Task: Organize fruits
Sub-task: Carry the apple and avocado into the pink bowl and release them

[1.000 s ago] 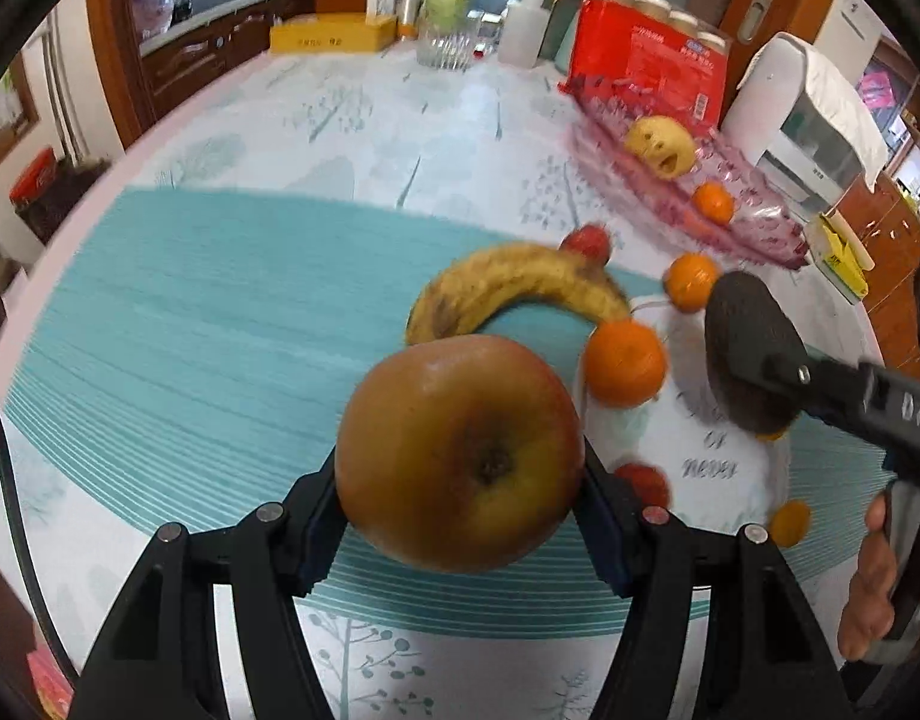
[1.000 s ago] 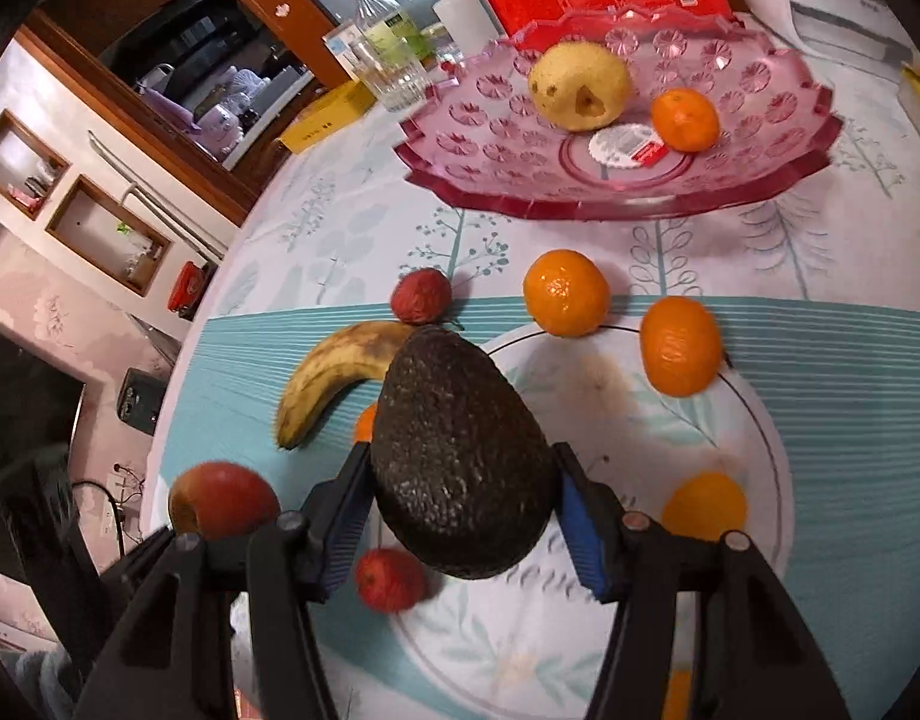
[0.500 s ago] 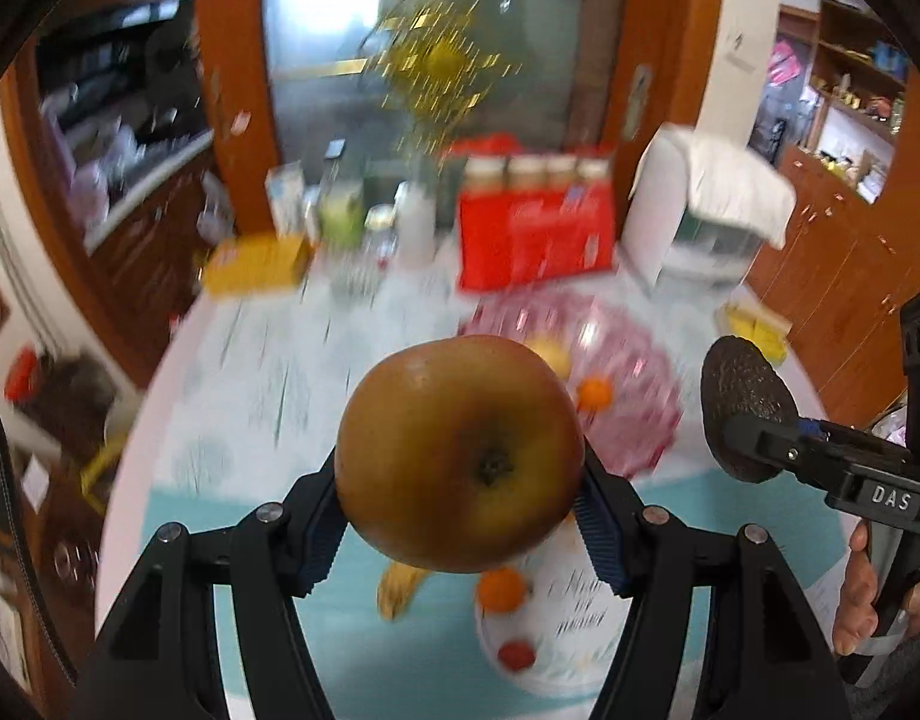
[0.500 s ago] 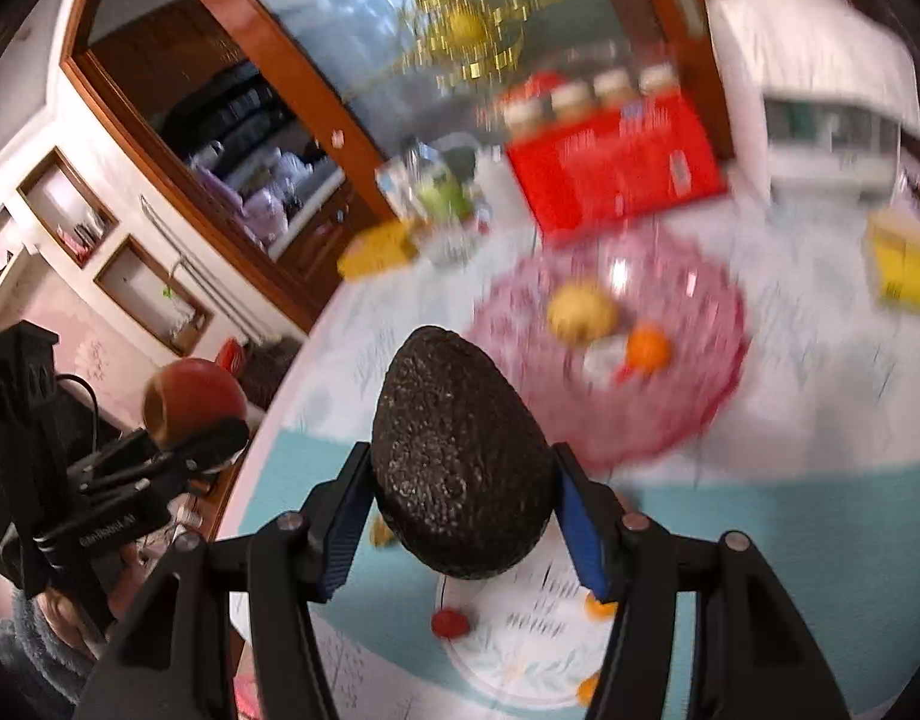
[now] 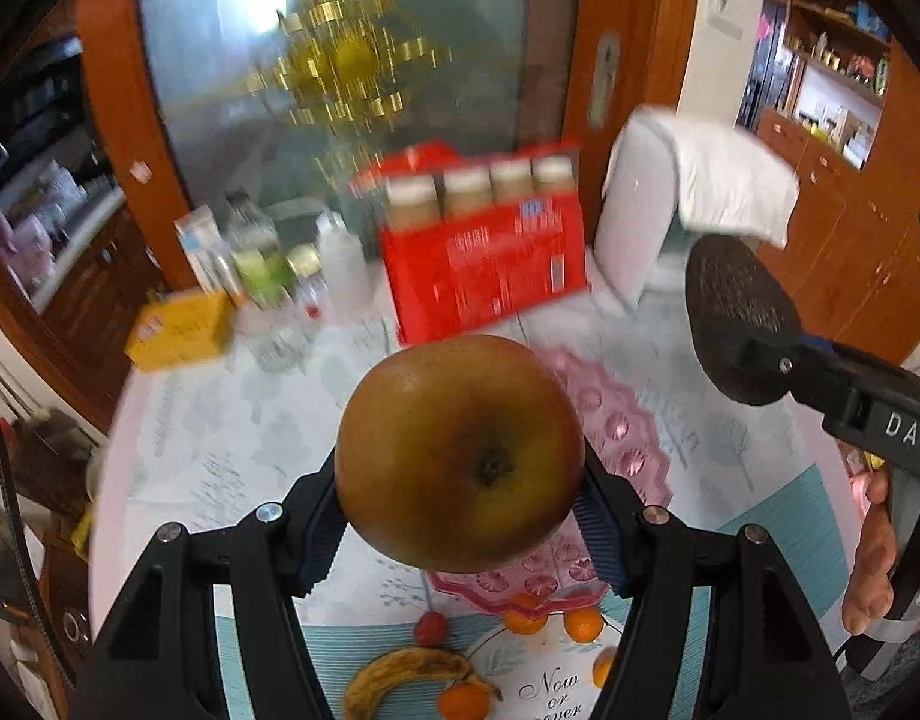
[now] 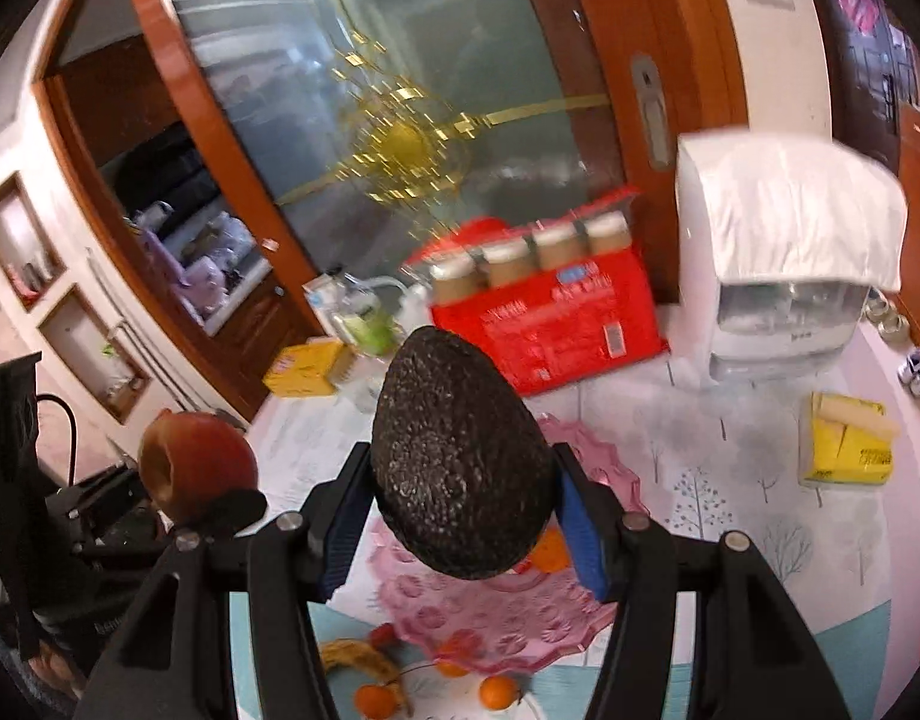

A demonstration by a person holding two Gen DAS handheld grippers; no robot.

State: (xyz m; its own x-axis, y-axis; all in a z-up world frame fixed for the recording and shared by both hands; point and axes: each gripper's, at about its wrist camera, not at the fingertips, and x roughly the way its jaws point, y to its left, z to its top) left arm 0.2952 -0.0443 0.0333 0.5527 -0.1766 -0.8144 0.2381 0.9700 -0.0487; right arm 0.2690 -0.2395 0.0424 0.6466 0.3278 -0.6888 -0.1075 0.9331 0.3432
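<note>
Bright daylight glare through the glass door (image 5: 352, 60) — blurred background, dark fisheye-curved edges.

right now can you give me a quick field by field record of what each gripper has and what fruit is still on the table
left gripper: shut on the apple, held up above the table
right gripper: shut on the avocado, also raised
pink dish: on the table below both grippers, an orange fruit partly visible in it
banana: on the table near the dish
loose fruit: several small oranges and a small red fruit
behind dish: red package
</note>
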